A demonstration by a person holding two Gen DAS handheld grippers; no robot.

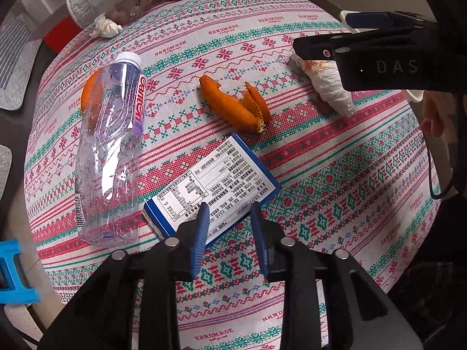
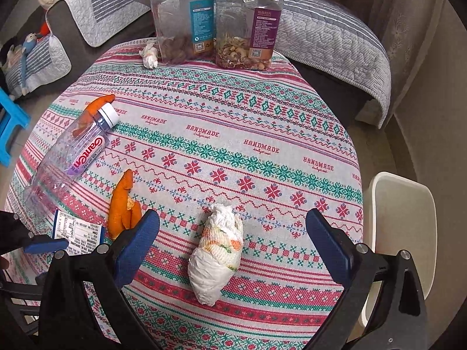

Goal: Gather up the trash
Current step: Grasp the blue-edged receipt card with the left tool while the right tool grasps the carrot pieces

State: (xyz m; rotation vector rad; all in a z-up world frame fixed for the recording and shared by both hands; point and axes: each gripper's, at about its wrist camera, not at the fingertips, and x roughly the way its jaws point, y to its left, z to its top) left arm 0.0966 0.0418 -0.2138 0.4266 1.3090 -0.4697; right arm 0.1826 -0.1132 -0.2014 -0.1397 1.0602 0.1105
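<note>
My left gripper [image 1: 230, 210] is open and empty, its blue pads just over the near edge of a flat blue-and-white box [image 1: 213, 192]. An empty clear plastic bottle [image 1: 109, 151] lies left of it, with orange peel [image 1: 92, 93] behind it. More orange peel [image 1: 233, 105] lies mid-table. My right gripper [image 2: 233, 230] is wide open, straddling a stained crumpled tissue wad [image 2: 217, 250] without touching it. The tissue wad also shows in the left wrist view [image 1: 327, 84], as does the right gripper [image 1: 318, 33]. A small tissue ball [image 2: 149, 55] sits at the far edge.
Two clear snack jars with black lids [image 2: 182, 20] [image 2: 248, 23] stand at the table's far edge. A white bin [image 2: 400, 221] stands off the table's right side. A blue stool [image 2: 8, 125] is on the left. A sofa [image 2: 321, 29] lies behind the table.
</note>
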